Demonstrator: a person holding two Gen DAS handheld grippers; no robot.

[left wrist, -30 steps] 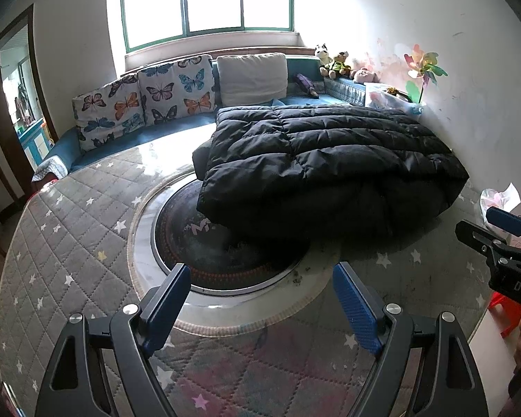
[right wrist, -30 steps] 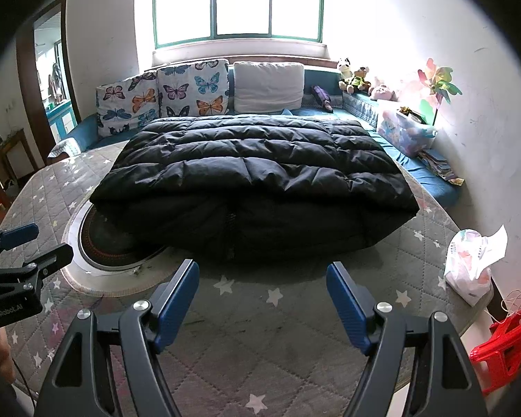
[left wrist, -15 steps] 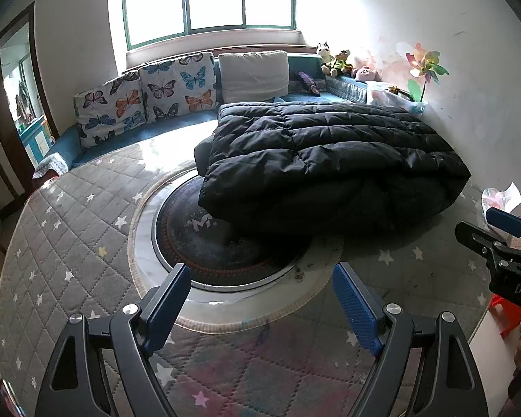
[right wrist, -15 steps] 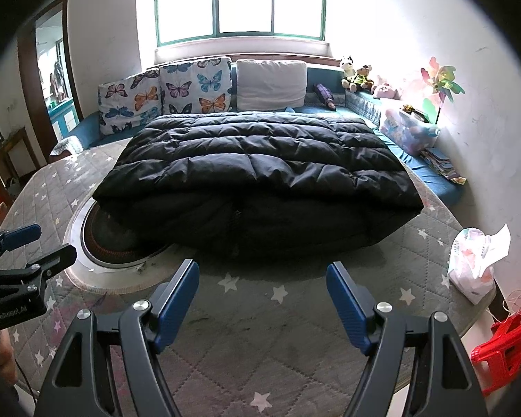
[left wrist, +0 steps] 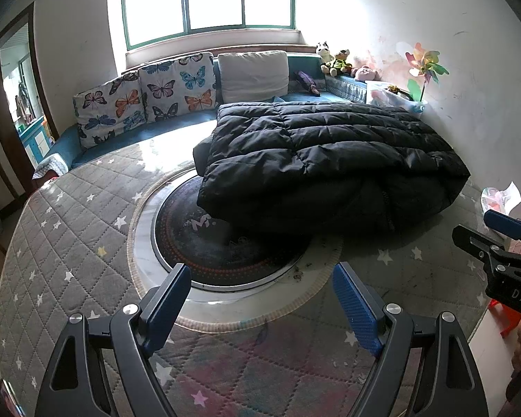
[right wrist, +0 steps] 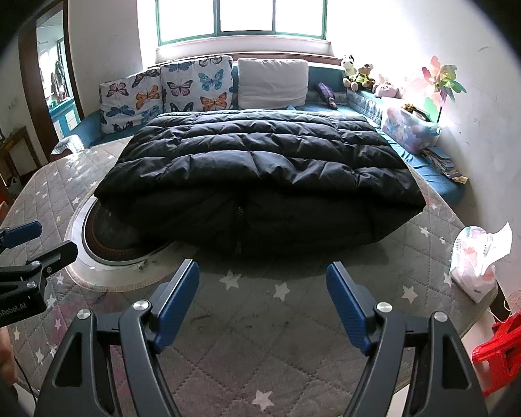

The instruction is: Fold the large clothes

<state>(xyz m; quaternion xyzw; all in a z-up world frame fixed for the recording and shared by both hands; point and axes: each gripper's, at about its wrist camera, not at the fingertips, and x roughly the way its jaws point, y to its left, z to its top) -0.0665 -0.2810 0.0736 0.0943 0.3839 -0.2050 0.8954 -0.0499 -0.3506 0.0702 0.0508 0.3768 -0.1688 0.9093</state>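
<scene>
Lying folded over itself at frame centre, the black puffer coat (right wrist: 257, 170) looked mostly done; perhaps another fold remained. The left gripper (left wrist: 260, 305) and right gripper (right wrist: 262, 299) hovered near it, jaws apart, empty.

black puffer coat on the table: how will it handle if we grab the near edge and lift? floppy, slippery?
The coat looks thickly quilted, so it is probably floppy and will sag and drape rather than hold shape. Its smooth, slightly shiny shell may slip between the pads. It looks bulky but likely light for its size, and the folded layers could slide apart.
</scene>
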